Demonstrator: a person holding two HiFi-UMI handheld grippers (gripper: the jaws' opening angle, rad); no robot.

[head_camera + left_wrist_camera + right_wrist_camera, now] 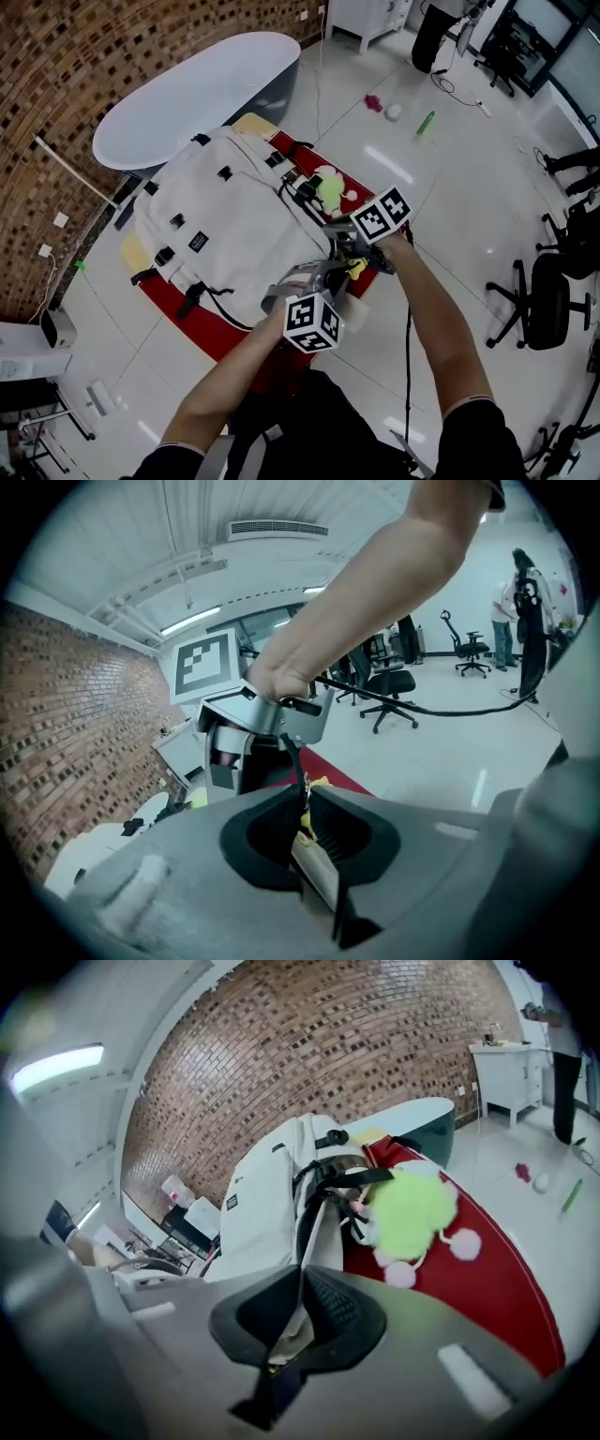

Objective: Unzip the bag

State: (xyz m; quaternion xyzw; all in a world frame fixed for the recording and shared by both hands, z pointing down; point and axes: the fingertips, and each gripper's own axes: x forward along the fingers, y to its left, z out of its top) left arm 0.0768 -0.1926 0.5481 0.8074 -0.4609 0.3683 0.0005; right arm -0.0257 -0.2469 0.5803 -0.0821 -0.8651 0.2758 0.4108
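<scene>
Two bare arms (pixel 441 328) are reaching in from six o'clock, right under the camera, each hand carrying a gripper, and both tools are meeting at the bag's near corner. On the left, the left gripper (pixel 306 844) is pointing up and away towards one o'clock. Its jaws are standing narrow, pinching a flat grey tab (pixel 317 874) with a yellow bit at its top. On the right, the right gripper (pixel 292 1314) is coming in from two o'clock. Its jaws are also nearly together, and they are clamping a fold of the bag's pale fabric at the edge.

The bag (pixel 225 225), a white backpack with black buckles and straps, is lying flat on a red mat (pixel 202 328), spreading out at ten o'clock from the two grippers. A lime-green fluffy toy (pixel 328 190) with pink pompoms is sitting on the mat just beside the bag's right edge, at twelve o'clock from the grippers. A white tub (pixel 187 94) is standing beyond the bag at eleven o'clock. A black chair (pixel 548 305) is standing well apart on the shiny floor at three o'clock.
</scene>
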